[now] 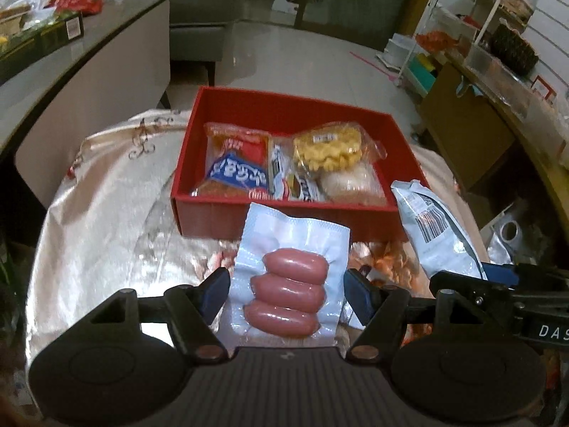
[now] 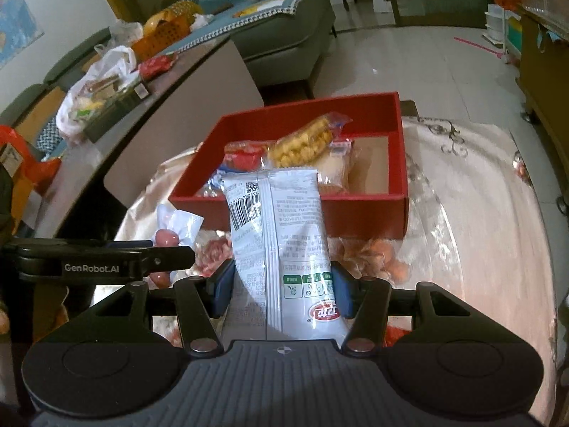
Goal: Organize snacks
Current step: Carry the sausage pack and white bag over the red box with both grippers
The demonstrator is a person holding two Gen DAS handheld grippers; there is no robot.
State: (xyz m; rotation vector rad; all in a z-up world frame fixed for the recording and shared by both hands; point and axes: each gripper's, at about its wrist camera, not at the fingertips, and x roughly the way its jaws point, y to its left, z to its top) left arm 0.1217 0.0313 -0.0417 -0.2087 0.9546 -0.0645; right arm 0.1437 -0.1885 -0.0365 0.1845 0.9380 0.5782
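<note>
A red box (image 1: 284, 215) stands on the table and holds several wrapped snacks, among them a red-and-blue cake pack (image 1: 236, 162) and a yellow pastry pack (image 1: 329, 147). My left gripper (image 1: 287, 290) is shut on a clear pack of three pink sausages (image 1: 286, 284), held just in front of the box. My right gripper (image 2: 279, 290) is shut on a pale grey snack bag (image 2: 281, 235), held upright in front of the box (image 2: 366, 213). The bag also shows in the left wrist view (image 1: 432, 227). The box's right part (image 2: 370, 167) is bare.
The table wears a shiny cream cloth (image 1: 106, 213) under clear plastic. A grey side table (image 1: 89, 82) with bags and boxes stands to the left. A sofa (image 2: 284, 32) is behind. A shelf rack (image 1: 462, 28) and wooden cabinet (image 1: 462, 135) stand at the right.
</note>
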